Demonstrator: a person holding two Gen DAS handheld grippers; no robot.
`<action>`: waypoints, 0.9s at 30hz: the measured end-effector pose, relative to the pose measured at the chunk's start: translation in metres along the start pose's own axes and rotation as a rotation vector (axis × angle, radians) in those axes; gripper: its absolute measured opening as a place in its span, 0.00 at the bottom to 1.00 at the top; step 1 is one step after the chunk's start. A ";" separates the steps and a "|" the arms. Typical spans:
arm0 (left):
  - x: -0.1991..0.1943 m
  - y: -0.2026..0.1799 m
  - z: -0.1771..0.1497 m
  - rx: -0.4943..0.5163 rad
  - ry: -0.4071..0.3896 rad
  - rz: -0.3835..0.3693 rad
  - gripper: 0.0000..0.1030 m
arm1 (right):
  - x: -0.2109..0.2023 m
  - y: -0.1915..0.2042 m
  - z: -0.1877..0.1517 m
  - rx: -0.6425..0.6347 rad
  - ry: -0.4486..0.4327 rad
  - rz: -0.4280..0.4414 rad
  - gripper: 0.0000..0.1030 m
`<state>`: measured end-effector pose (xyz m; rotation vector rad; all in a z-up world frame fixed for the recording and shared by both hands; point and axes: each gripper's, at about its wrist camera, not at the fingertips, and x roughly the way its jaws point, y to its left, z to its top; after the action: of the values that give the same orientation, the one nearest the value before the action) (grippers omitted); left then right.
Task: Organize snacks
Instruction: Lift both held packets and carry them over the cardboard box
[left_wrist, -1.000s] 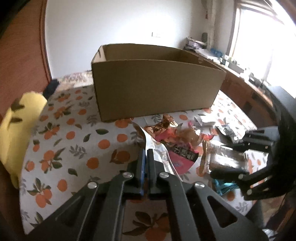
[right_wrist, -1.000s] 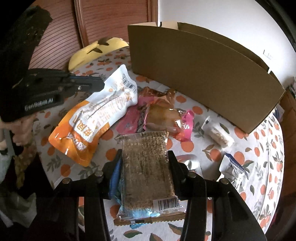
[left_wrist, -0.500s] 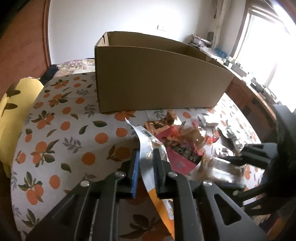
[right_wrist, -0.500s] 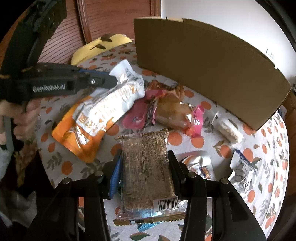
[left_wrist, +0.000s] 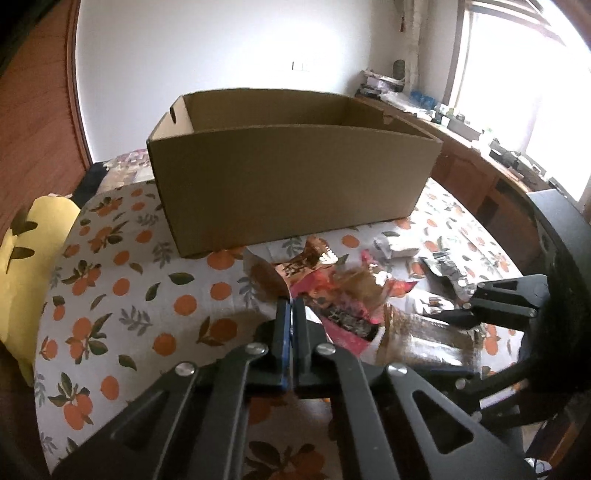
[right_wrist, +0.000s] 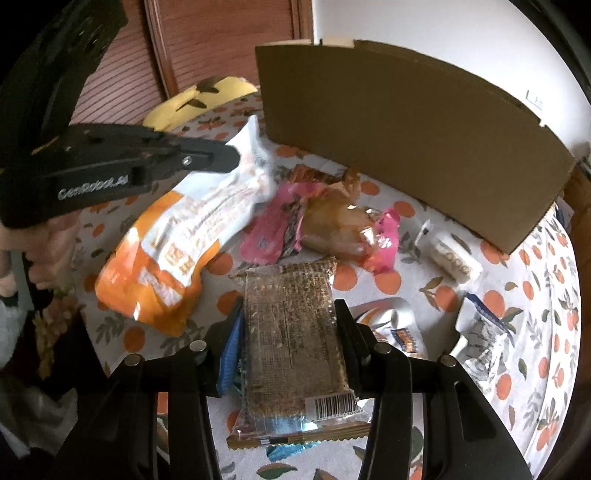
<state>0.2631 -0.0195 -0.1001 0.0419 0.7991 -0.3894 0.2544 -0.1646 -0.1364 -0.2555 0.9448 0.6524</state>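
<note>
My left gripper (left_wrist: 292, 310) is shut on the white top edge of an orange-and-white pouch (right_wrist: 184, 240). In the right wrist view the left gripper (right_wrist: 236, 159) holds that end up while the orange end sags toward the table. Only a sliver of the pouch (left_wrist: 264, 273) shows in the left wrist view. My right gripper (right_wrist: 288, 310) is shut on a brown seed bar in clear wrap (right_wrist: 295, 332). It shows as the right gripper (left_wrist: 461, 332) around the bar (left_wrist: 424, 339) at the right. An open cardboard box (left_wrist: 295, 192) (right_wrist: 406, 129) stands behind the snacks.
Pink-wrapped snacks (right_wrist: 332, 225) (left_wrist: 347, 291) lie between pouch and box. A small white packet (right_wrist: 450, 258), a blue-and-white packet (right_wrist: 480, 332) and an orange-and-white packet (right_wrist: 395, 325) lie at the right. An orange-print tablecloth (left_wrist: 110, 295) covers the table. A yellow cushion (left_wrist: 26, 251) sits at its left edge.
The left gripper opened a little, then shut again on the pouch's top edge, and that end has come up off the table. The right gripper and its bar have not moved.
</note>
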 end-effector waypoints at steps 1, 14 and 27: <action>-0.003 -0.001 0.000 0.003 -0.006 -0.003 0.00 | -0.002 -0.001 0.000 0.006 -0.006 0.000 0.45; -0.058 -0.021 0.016 0.043 -0.122 -0.013 0.00 | -0.043 -0.006 0.010 0.046 -0.111 -0.032 0.44; -0.098 -0.022 0.072 0.101 -0.218 0.027 0.00 | -0.094 -0.016 0.038 0.036 -0.194 -0.105 0.44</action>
<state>0.2437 -0.0213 0.0216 0.1028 0.5634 -0.4009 0.2509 -0.1969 -0.0388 -0.2046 0.7509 0.5528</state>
